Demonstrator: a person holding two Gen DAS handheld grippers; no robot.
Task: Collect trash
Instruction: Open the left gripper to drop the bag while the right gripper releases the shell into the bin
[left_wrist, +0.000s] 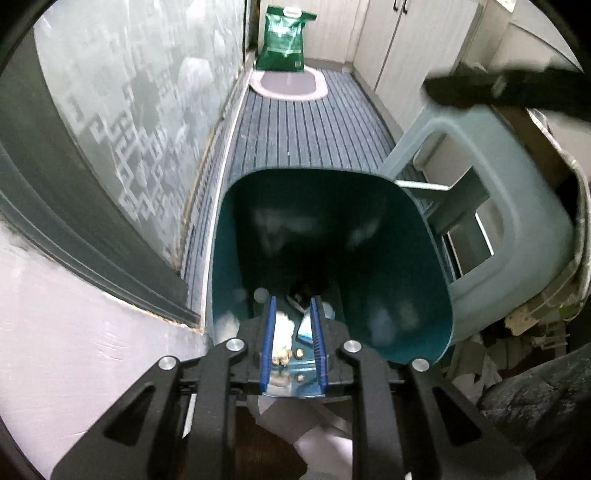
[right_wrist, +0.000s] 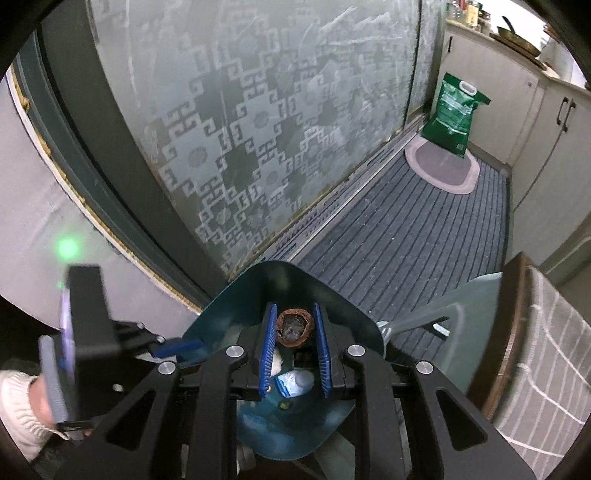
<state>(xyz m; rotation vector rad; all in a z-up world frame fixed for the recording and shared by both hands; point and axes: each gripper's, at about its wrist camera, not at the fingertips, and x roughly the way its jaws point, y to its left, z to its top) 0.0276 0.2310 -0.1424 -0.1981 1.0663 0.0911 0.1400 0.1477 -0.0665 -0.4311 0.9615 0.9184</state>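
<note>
Your right tool is pinching a brown walnut shell half between its blue pads, right over the open mouth of the teal bin. Inside the bin, below the shell, you can see a small white bottle with a blue label and other pale scraps. Your left tool reaches into the bin from the near rim, its pads standing a little apart with nothing clamped between them; crumbs and white scraps lie on the wall beneath. From the right wrist view, that left tool enters at the bin's left edge. The bin leans close to the patterned frosted glass door on the left, and a pale blue plastic stool stands touching or just beside its right rim, so both sides are tight. Beyond the far rim, the grey striped mat runs open toward a small oval rug and an upright green bag at the far end beside the white cabinets. Crumpled paper lies on the floor near the bin's right base.
</note>
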